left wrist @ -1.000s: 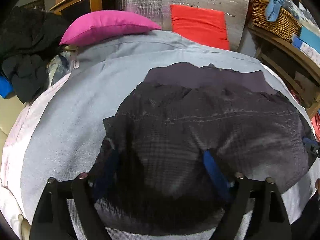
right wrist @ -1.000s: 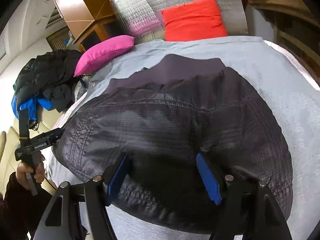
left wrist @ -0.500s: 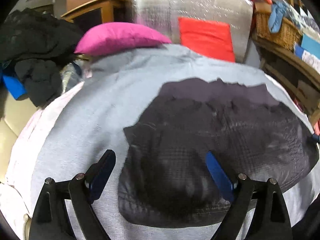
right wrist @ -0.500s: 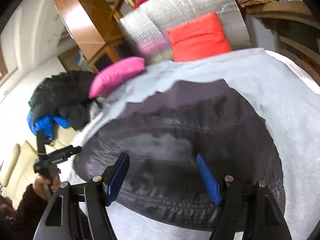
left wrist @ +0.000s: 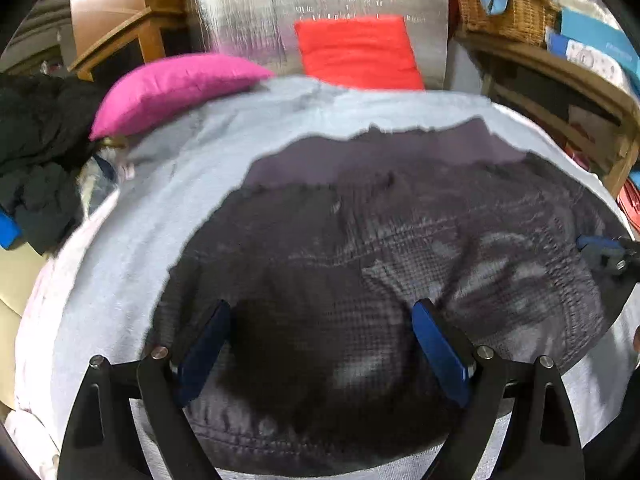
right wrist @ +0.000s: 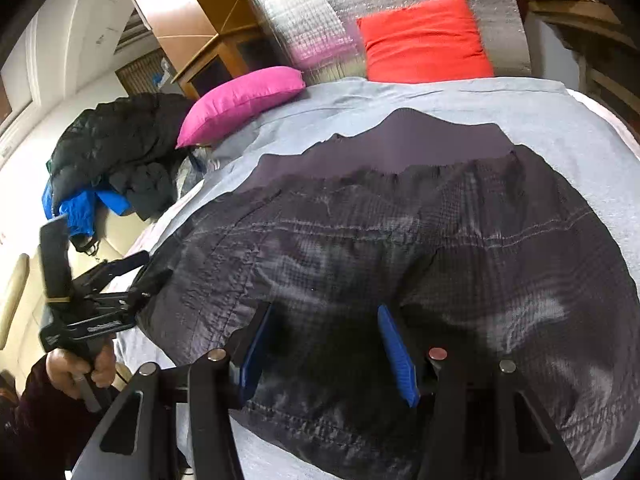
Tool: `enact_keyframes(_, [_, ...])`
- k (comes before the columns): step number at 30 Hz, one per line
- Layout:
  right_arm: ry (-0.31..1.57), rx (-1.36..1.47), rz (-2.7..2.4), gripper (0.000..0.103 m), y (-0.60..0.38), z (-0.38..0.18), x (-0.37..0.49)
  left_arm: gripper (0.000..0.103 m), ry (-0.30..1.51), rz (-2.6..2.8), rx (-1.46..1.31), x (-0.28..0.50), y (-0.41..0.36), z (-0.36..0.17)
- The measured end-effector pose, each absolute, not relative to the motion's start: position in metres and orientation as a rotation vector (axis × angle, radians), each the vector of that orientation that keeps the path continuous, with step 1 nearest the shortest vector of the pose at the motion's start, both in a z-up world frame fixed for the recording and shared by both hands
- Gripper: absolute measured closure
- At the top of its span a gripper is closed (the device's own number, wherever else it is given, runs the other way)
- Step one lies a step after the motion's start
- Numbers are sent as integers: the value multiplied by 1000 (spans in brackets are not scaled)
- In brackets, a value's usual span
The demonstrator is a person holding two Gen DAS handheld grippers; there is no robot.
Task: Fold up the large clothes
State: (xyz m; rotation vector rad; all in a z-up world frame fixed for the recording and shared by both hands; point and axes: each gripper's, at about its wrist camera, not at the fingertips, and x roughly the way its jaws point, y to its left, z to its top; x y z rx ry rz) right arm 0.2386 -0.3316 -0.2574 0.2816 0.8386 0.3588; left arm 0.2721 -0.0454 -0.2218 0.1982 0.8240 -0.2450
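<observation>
A dark checked jacket (left wrist: 380, 264) lies spread on the pale grey bed sheet (left wrist: 132, 240), its near hem toward me. My left gripper (left wrist: 320, 346) stands wide open over the hem's left part, with fabric lying flat between its blue pads (left wrist: 438, 354). In the right wrist view the same jacket (right wrist: 400, 248) fills the middle. My right gripper (right wrist: 326, 350) hovers at the near hem and its jaws are closing, with fabric under and between them but a clear gap still showing. A hand (right wrist: 80, 368) holds the left gripper (right wrist: 108, 304) at the jacket's left edge.
A pink pillow (left wrist: 172, 92) and a red cushion (left wrist: 358, 52) sit at the bed's far end against a silver foil mat (left wrist: 320, 8). A heap of black and blue clothes (right wrist: 108, 156) lies to the left. Wooden shelves with a wicker basket (left wrist: 504, 12) stand on the right.
The right gripper's blue pads have drawn closer together over the near hem. The left gripper slid off the jacket's left edge, then back, so both pads are over fabric again.
</observation>
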Motion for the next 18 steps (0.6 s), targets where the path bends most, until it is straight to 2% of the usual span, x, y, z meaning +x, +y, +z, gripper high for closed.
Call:
enact_keyframes(3, [832, 379, 388, 44, -349, -253, 234, 11, 804, -264, 155, 268, -37, -211])
enact_keyframes(5, [819, 432, 395, 35, -362, -249, 226, 11, 768, -253, 130, 262, -27, -204])
enact_keyframes(7, [794, 474, 387, 32, -372, -245, 217, 11, 738, -217, 130, 252, -21, -197])
enact_keyframes(12, [765, 583, 362, 31, -387, -241, 180, 11, 663, -80, 198, 220, -12, -191])
enact_keyframes(14, [758, 594, 357, 25, -385, -241, 165, 11, 664, -59, 202, 211, -10, -192])
enact_keyframes(18, [779, 628, 333, 22, -380, -249, 139, 11, 667, -45, 215, 195, -6, -193])
